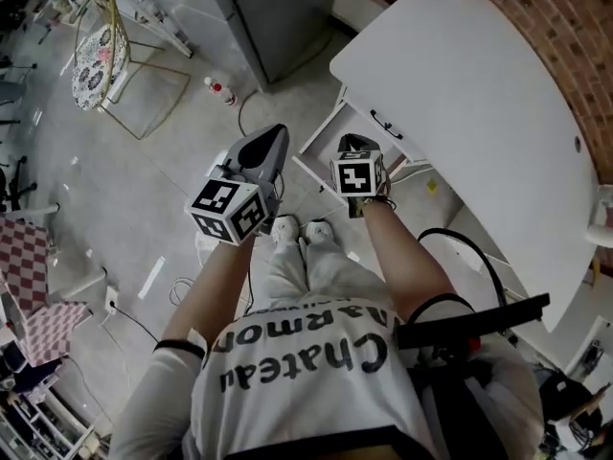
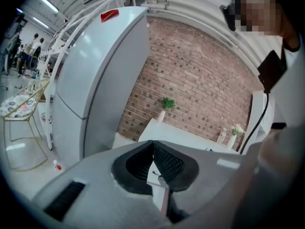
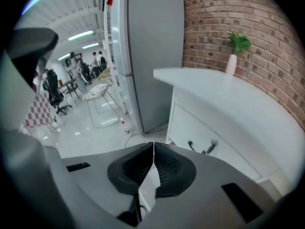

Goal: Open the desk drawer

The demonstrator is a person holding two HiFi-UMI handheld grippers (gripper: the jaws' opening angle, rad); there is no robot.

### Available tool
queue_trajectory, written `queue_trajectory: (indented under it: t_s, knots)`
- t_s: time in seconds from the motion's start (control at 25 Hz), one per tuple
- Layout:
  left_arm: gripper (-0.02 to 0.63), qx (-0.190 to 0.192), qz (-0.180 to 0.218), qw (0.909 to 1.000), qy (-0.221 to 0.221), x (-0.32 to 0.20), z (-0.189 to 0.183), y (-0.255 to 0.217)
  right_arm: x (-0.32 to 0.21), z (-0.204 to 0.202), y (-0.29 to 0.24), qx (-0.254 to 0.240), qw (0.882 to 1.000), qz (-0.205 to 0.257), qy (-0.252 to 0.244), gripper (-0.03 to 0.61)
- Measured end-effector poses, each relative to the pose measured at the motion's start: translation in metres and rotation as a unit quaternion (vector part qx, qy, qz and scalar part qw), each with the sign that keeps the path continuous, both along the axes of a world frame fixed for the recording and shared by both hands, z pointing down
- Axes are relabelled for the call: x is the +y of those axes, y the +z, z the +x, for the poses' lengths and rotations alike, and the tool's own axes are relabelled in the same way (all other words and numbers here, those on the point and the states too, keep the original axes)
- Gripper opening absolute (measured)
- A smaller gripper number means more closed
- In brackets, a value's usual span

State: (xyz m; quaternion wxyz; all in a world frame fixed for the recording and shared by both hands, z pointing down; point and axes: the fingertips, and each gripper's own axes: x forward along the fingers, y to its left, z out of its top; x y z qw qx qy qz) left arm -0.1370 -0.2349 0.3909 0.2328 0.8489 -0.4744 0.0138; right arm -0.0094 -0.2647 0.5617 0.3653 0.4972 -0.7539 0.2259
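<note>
Drawer: the desk drawer (image 3: 214, 136) sits just under the top of the white desk (image 3: 228, 99), at the end nearest the fridge (image 3: 147, 56); its front looks shut, so I can see nothing of its inside.
Vase: a white vase (image 3: 231, 65) stands on the desk at the side by the brick wall (image 3: 267, 27); a green sprig (image 3: 238, 42) stands in it.
Bottle: a small red-capped bottle (image 1: 218, 89) stands on the floor (image 1: 144, 190) past the desk's end, close to the fridge; I cannot tell what it holds.
Right gripper: the right gripper (image 3: 153, 144) has its jaws pressed together with nothing between them; it hangs in front of the desk, near the drawer front but clear of it; in its own view the handle (image 3: 202, 149) lies up and to the right of the jaw tips, not touching them.
Left gripper: the left gripper (image 2: 153, 142) also has its jaws together on nothing; it is held farther from the desk than the right one, over the floor.
Drawer's look: plain white front; one thin black handle across it, slightly blurred.
</note>
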Motion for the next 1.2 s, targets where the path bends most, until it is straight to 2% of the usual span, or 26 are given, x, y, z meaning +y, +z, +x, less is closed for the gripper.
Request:
queue_trajectory:
  t_s: [0.12, 0.2, 0.4, 0.48, 0.56, 0.68, 0.8, 1.0, 1.2]
  knots:
    - [0.015, 0.037, 0.058, 0.9975, 0.014, -0.021, 0.013, -0.068, -0.033, -0.014, -0.086, -0.069, 0.996, 0.050, -0.026, 0.018]
    - [0.015, 0.054, 0.093, 0.9939, 0.026, -0.031, 0.020, -0.114, -0.057, -0.014, -0.153, -0.121, 0.988, 0.094, -0.026, 0.014]
    - [0.015, 0.019, 0.130, 0.9913, 0.016, -0.029, 0.027, -0.191, -0.057, 0.002, -0.301, -0.250, 0.955, 0.160, -0.022, 0.014]
    - [0.015, 0.015, 0.162, 0.9866, 0.013, -0.033, 0.031, -0.225, -0.055, 0.014, -0.353, -0.266, 0.942, 0.201, -0.027, 0.014]
    - [0.015, 0.021, 0.188, 0.9817, 0.019, -0.029, 0.038, -0.248, -0.048, 0.033, -0.387, -0.267, 0.935, 0.233, -0.015, 0.014]
    - [0.015, 0.022, 0.202, 0.9783, 0.039, -0.022, 0.051, -0.258, -0.037, 0.072, -0.416, -0.271, 0.925, 0.265, 0.023, 0.014]
    - [0.015, 0.014, 0.199, 0.9792, 0.035, -0.023, 0.051, -0.257, -0.033, 0.108, -0.433, -0.257, 0.920, 0.293, 0.049, 0.014]
    - [0.015, 0.006, 0.190, 0.9817, 0.008, -0.026, 0.041, -0.246, -0.023, 0.158, -0.411, -0.193, 0.933, 0.294, 0.081, 0.014]
    - [0.015, 0.020, 0.178, 0.9838, -0.005, -0.027, 0.037, -0.232, -0.017, 0.183, -0.383, -0.184, 0.939, 0.271, 0.110, 0.014]
